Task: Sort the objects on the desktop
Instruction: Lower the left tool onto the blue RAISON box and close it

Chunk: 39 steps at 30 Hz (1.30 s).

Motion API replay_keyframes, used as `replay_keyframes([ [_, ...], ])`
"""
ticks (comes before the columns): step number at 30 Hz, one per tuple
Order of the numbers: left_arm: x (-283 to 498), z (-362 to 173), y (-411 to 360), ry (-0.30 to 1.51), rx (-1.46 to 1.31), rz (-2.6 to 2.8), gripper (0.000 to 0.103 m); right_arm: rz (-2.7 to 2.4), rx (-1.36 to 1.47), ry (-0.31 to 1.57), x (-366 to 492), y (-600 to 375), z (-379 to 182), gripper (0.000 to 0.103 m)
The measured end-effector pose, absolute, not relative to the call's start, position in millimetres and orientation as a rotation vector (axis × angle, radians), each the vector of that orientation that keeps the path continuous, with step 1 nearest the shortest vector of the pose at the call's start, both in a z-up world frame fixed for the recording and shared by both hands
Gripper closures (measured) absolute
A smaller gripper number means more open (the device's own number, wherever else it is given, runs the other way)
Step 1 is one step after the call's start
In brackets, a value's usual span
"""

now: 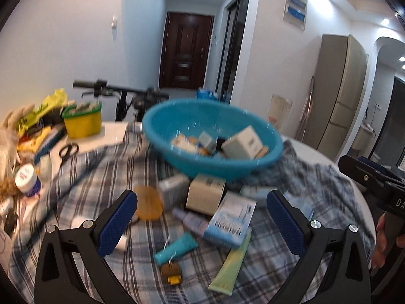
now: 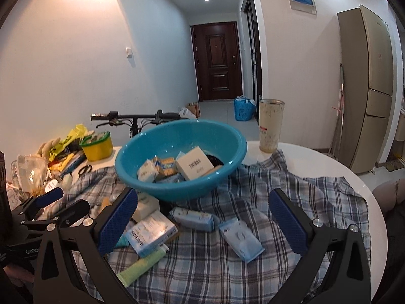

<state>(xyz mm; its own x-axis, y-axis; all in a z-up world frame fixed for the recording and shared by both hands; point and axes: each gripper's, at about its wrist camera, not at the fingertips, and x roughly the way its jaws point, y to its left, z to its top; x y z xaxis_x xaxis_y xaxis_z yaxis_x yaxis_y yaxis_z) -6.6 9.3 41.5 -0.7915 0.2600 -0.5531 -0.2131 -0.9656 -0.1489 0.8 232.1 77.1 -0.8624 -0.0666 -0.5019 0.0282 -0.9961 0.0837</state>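
Hovering spread and empty, left tongs (image 1: pixel 202 217) and right tongs (image 2: pixel 203 215), "GenRo…" lettering, above blue basin (image 2: pixel 152 185).

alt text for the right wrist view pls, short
The open, empty right gripper hangs over a plaid cloth strewn with small boxes, packets and a green tube, facing a blue basin that already holds several boxes. A tall cup stands behind the basin on the white table, and the left gripper shows at the left edge.
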Motion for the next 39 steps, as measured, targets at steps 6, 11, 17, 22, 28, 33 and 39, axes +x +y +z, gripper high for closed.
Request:
replay_keyframes([
  [6,-7,19,7,-0.157,-0.968,2.706,0.0,-2.959,0.928,-0.118,1,239,49,0.0],
  [11,-8,6,15,-0.137,-1.03,2.654,0.0,-2.929,0.994,-0.139,2,240,33,0.0],
  [17,-14,-6,37,-0.045,-1.081,2.57,0.0,-2.893,1.046,-0.131,0,233,20,0.0],
  [22,-18,-10,47,0.03,-1.093,2.533,0.0,-2.884,1.068,-0.145,0,235,14,0.0],
  [28,-33,-26,59,0.137,-1.161,2.464,0.0,-2.879,1.092,-0.153,2,238,8,0.0],
  [33,-51,-32,62,0.113,-1.192,2.404,0.0,-2.877,1.105,-0.158,3,240,5,0.0],
  [39,-70,-37,70,0.121,-1.209,2.346,0.004,-2.874,1.123,-0.161,1,242,1,0.0],
])
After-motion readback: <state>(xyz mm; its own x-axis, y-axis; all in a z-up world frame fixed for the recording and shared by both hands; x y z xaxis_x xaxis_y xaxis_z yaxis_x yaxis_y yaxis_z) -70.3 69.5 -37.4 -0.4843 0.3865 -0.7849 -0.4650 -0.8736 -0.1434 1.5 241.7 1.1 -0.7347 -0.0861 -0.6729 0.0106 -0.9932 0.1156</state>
